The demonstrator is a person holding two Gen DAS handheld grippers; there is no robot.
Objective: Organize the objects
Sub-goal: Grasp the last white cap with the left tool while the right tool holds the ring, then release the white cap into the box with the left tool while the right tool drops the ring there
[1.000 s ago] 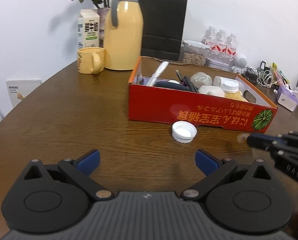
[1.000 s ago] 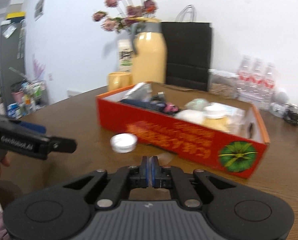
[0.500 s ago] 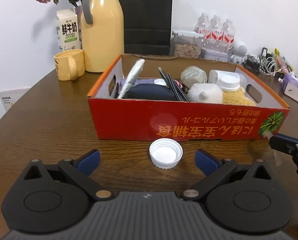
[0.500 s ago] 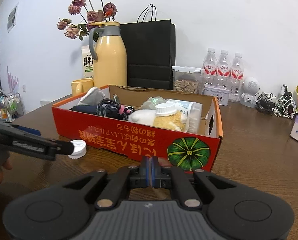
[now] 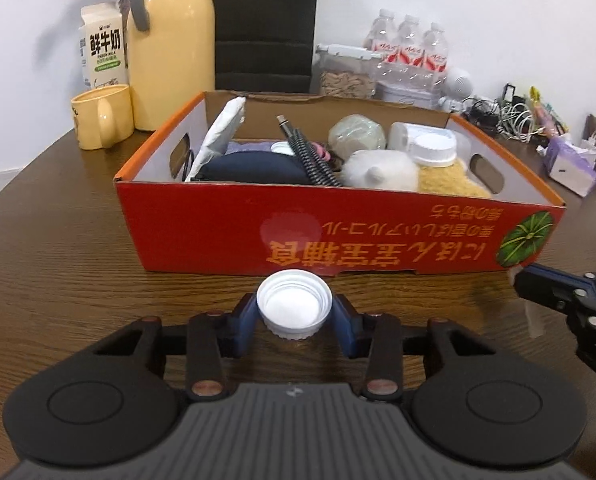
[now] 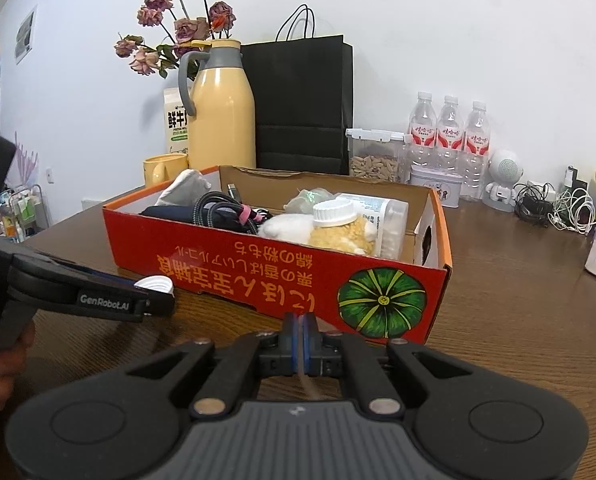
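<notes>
Left wrist view: left gripper (image 5: 294, 317) grips the white cap (image 5: 294, 309) on the table (image 5: 57, 264), near the red box (image 5: 338, 236). Right gripper (image 6: 301, 344) is clenched on a thin clear strip

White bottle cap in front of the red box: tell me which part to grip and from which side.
Grip the white bottle cap across its ribbed outer wall, coming in low from the table side facing away from the red cardboard box. It lies open side up, so the round rim offers two opposite faces; the left hand-held gripper already brackets it this way.

"GenRobot.AI" marks the left gripper (image 6: 153, 300); milk carton (image 5: 103, 50) reads "鲜牛奶".
</notes>
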